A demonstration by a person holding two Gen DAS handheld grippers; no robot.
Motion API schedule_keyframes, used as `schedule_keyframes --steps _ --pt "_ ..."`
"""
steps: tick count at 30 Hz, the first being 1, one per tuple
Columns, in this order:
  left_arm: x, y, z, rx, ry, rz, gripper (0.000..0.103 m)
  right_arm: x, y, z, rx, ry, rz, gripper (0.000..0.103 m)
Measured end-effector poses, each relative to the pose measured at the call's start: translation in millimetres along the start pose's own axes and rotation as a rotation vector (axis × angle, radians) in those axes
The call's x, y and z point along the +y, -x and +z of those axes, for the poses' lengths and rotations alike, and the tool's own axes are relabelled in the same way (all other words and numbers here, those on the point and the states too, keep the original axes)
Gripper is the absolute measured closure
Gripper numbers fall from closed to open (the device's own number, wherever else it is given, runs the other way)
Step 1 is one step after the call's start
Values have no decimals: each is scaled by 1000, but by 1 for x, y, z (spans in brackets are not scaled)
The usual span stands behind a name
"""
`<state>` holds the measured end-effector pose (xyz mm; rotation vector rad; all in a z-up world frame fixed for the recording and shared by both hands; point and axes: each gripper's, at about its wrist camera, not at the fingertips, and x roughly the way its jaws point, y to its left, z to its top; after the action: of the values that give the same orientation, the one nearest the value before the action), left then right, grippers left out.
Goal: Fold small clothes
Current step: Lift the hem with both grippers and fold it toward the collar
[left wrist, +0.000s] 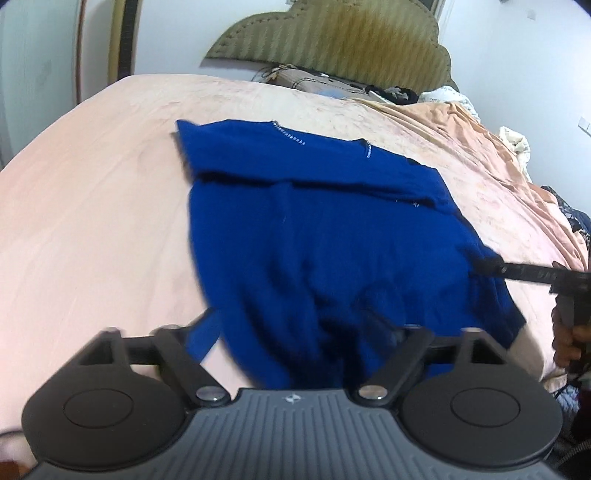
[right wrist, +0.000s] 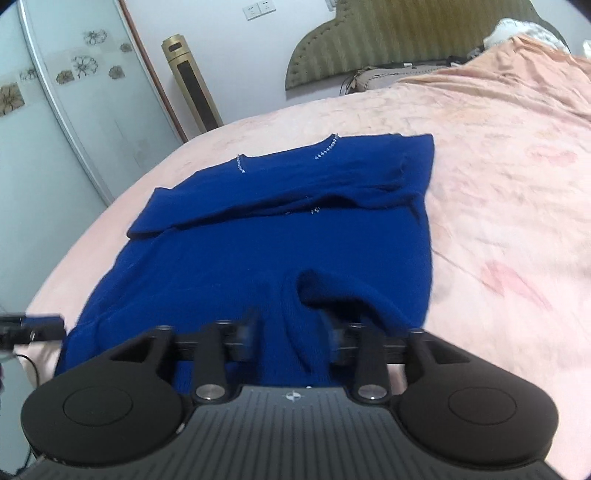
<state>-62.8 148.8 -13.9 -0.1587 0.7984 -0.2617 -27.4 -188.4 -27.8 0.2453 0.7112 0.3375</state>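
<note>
Left wrist view: blue garment lying partly folded on the pink bedspread; left gripper spread wide over its near hem, gripping nothing. Right gripper half open, straddling a raised fold, pads not pressing

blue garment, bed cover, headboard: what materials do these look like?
Blue garment: soft matte knit, probably a sweater; it drapes in thick rounded folds, with small pale beads or stitches at the neckline.
Bed cover: thin woven pinkish fabric, faint print, fine creases.
Headboard: upholstered, olive striped, possibly velvet; stud-like trim.
</note>
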Motion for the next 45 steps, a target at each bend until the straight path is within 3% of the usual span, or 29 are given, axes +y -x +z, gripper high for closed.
schedule_keyframes --steps 5,7,11,14,15,16,18,20,21,24,29,34,40,45 --pt "10 6 -33 93 49 -63 18 -16 23 -12 13 -38 -1 49" --pt "9 13 -43 72 38 -76 18 -23 30 -22 41 -53 -1 49" --pt "-3 18 -50 106 -6 -153 18 -21 35 -40 58 -26 -10 49" --pt "-14 17 -53 116 -46 -186 19 -7 34 -43 54 18 -25 65" --pt "-17 16 -53 119 -55 -193 22 -2 31 -43 61 38 -18 79" --pt "-19 15 -52 123 -60 -203 28 2 29 -44 71 46 -2 89" --pt "-21 13 -53 143 -54 -208 72 7 28 -43 73 47 24 89" --pt "-14 9 -49 171 -13 -202 89 7 32 -40 61 37 45 89" --pt "-10 9 -48 177 17 -211 91 6 34 -38 55 22 61 90" --pt "-11 15 -42 140 30 -214 92 1 46 -30 22 -18 103 90" --pt "-27 43 -18 -28 -75 -197 92 4 76 -9 -116 -35 174 90" --pt "-24 37 19 -133 -124 -116 92 3 75 13 -199 -31 146 90" --pt "-7 -6 51 -122 -52 -31 92 -10 42 27 -183 -88 85 90" --pt "-9 -32 59 -101 -59 18 92 -4 14 37 -189 -39 15 90"
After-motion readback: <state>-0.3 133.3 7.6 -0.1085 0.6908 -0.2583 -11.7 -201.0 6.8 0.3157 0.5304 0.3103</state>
